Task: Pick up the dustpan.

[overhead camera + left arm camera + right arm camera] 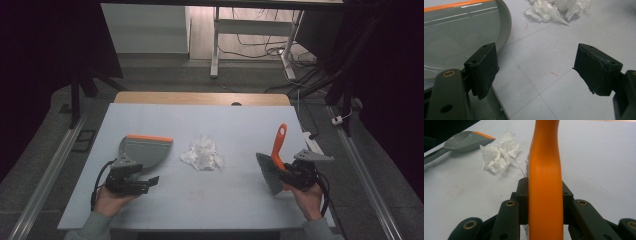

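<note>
A grey dustpan point(145, 149) with an orange lip lies at the left of the table. My left gripper point(150, 182) sits just in front of it, over its handle, jaws open and empty. In the left gripper view the dustpan point(461, 37) is beside the left pad point(484, 67) of that gripper point(540, 65). A crumpled white paper wad point(202, 155) lies mid-table. At the right, my right gripper point(286, 174) is shut on the orange handle of a brush point(276, 160) with its grey bristles low. The handle point(545, 170) fills the jaws of the right gripper point(545, 202).
The pale sheet point(225, 120) covers a wooden table whose far edge point(200, 97) shows behind. Metal rails run down both sides on the floor. From the right gripper view, the paper wad point(499, 156) and dustpan point(466, 141) lie off to the left.
</note>
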Motion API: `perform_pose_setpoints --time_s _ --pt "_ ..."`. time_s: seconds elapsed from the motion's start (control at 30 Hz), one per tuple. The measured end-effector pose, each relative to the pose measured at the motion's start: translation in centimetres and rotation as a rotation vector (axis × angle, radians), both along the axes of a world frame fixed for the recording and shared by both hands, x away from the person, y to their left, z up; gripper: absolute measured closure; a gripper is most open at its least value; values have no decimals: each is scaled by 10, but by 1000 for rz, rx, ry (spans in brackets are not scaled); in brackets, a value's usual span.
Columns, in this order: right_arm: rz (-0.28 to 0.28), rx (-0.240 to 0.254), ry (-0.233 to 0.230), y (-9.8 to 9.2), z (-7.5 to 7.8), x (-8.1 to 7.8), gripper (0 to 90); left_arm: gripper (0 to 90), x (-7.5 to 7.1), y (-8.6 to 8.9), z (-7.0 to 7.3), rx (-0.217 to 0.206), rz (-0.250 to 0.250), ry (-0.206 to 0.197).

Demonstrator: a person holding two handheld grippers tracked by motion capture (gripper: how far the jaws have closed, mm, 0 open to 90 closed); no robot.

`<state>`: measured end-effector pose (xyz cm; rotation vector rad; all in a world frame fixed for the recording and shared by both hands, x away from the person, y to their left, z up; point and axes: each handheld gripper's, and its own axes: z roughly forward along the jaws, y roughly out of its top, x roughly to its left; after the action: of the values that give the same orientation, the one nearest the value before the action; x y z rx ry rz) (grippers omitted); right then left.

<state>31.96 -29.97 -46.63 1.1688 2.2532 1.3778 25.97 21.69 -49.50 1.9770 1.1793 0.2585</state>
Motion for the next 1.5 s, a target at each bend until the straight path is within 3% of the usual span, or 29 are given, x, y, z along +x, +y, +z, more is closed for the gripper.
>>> perform_pose_setpoints --time_s 0.2,0.33,0.53,0.63,1.0,1.3,1.5 --pt "16 -3 -17 4 3 3 703 205 -5 7 0 -14 16 -11" --pt "11 33 -5 3 4 6 704 205 -8 10 1 -13 8 -9" --pt "7 16 -12 1 5 6 704 208 -7 15 7 -32 26 -32" --pt "3 30 -13 -1 6 4 704 210 -7 16 9 -29 34 -38" --pt "18 14 -24 2 8 0 704 211 -6 3 13 6 -14 -33" --pt "20 5 -21 4 7 -3 703 212 -2 2 14 16 -24 -24" --pt "16 -1 -21 5 6 -2 704 211 -1 0 19 58 -13 1"
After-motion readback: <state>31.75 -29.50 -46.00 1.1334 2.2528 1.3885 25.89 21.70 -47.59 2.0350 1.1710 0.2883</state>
